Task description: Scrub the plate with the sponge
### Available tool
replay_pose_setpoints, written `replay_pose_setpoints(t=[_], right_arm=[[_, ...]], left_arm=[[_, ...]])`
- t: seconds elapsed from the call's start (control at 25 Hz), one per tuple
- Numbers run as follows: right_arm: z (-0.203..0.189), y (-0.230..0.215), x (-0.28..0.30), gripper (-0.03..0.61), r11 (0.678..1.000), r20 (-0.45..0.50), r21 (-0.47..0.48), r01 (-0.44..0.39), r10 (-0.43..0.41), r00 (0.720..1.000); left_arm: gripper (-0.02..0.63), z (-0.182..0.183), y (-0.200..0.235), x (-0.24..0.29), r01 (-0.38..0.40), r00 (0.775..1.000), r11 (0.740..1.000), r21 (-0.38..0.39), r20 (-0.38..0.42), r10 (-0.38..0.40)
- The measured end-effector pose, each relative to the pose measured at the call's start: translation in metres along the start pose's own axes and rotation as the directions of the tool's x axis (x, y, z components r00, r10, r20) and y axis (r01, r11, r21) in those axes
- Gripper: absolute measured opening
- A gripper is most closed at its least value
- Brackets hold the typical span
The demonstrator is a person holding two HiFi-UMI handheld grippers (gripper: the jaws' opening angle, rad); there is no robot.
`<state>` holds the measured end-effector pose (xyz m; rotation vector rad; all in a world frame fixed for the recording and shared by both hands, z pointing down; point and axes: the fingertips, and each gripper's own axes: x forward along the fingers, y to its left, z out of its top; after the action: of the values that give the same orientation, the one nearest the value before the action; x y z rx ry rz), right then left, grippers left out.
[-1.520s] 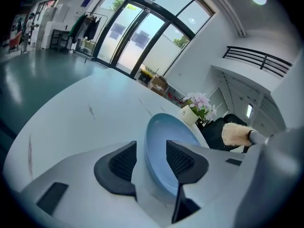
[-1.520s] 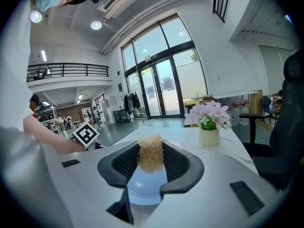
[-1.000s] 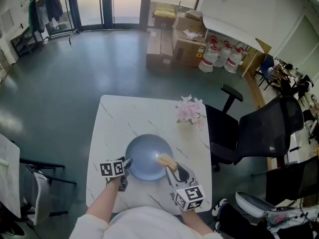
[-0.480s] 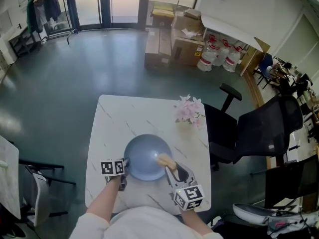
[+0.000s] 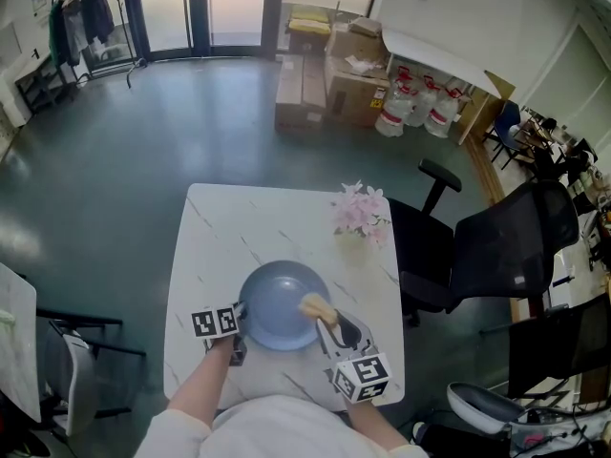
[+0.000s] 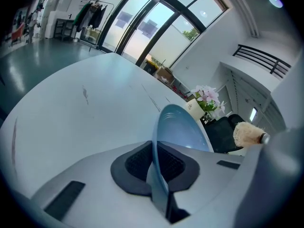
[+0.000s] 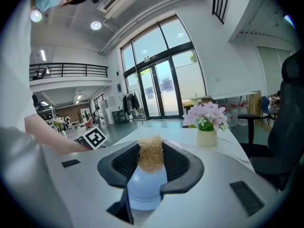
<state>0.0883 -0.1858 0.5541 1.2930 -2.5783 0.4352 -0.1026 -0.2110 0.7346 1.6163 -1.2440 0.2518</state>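
- Left gripper [image 5: 240,315], its jaws having just closed in, pinches the near-left rim of the blue plate [image 5: 277,299] on the white marbled bench [image 5: 229,222].
- Right gripper [image 5: 329,324] clamps a straw-coloured sponge [image 5: 316,307] over the plate's right side (pink flowers [image 5: 361,211] stand beyond).

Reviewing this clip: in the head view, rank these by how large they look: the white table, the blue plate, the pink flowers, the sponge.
Largest to smallest:
1. white table
2. blue plate
3. pink flowers
4. sponge
All four sit at about table level, so nearness to the camera barely skews the order.
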Motion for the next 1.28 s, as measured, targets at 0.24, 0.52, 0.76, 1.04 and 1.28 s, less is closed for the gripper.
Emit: replay_pose_setpoints(t=[0.24, 0.52, 0.76, 1.04, 1.28], right_arm=[[0.002, 0.005, -0.003, 0.143, 1.0, 0.009, -0.005, -0.009, 0.009, 1.0], [0.006, 0.007, -0.006, 0.143, 1.0, 0.024, -0.013, -0.009, 0.01, 1.0], [0.009, 0.017, -0.012, 0.143, 0.999, 0.034, -0.026, -0.022, 0.023, 0.999], [0.018, 0.024, -0.016, 0.143, 0.999, 0.059, -0.047, -0.025, 0.028, 0.998], [0.029, 0.034, -0.024, 0.143, 0.997, 0.087, -0.066, -0.035, 0.041, 0.995]], left_arm=[[0.043, 0.001, -0.004, -0.007, 0.022, 1.0, 1.0, -0.011, 0.023, -0.022], [0.043, 0.01, -0.012, -0.023, 0.067, 0.995, 0.997, -0.028, 0.082, -0.065], [0.043, 0.019, -0.026, -0.048, 0.119, 0.982, 0.992, -0.033, 0.149, -0.113], [0.043, 0.035, -0.049, -0.078, 0.178, 0.956, 0.984, -0.005, 0.239, -0.172], [0.043, 0.046, -0.065, -0.1, 0.226, 0.93, 0.974, 0.016, 0.295, -0.221]])
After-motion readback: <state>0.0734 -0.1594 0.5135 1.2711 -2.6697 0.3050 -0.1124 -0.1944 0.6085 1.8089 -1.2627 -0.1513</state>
